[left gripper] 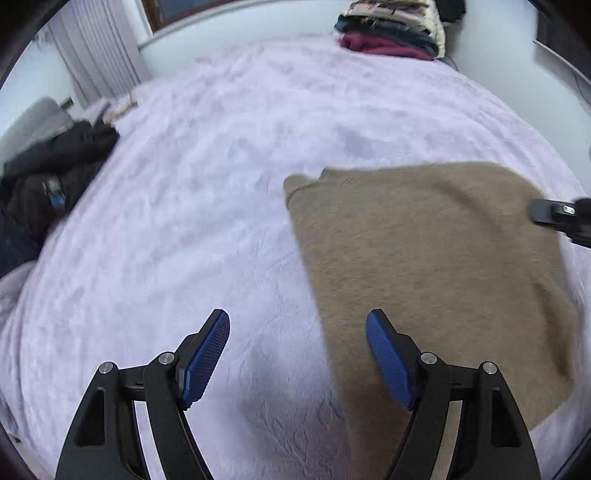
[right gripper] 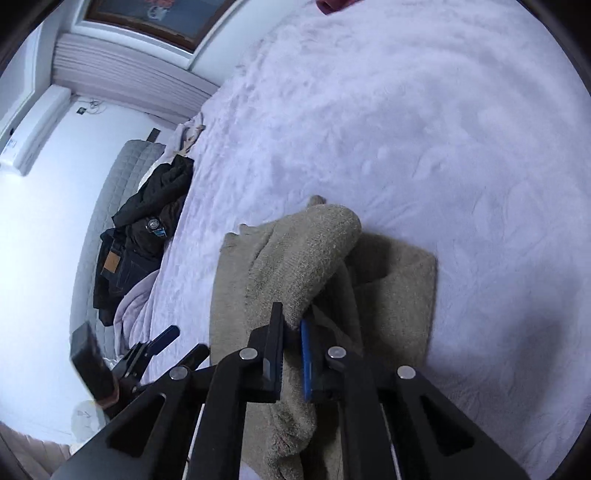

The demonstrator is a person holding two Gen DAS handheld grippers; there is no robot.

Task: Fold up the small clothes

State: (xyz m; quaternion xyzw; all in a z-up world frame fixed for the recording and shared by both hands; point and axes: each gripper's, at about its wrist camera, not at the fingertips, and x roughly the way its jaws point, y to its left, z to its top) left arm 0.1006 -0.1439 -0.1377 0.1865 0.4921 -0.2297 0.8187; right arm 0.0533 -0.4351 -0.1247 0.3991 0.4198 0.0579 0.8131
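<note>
The right gripper [right gripper: 291,325] is pinching a fold of the fuzzy tan sweater [right gripper: 303,254]. The left gripper [left gripper: 298,332] is hanging wide apart over the soft, bumpy blanket [left gripper: 221,184].

A wide bed [left gripper: 221,155] under a pale lilac, textured cover fills the room. Beyond the bed's far edge stands a white wall [left gripper: 258,26] with a dark-framed window [right gripper: 155,18] and a pleated white blind [left gripper: 99,55]. A grey quilted pad [right gripper: 122,173] runs along the bed's left side. Cool, even daylight.
</note>
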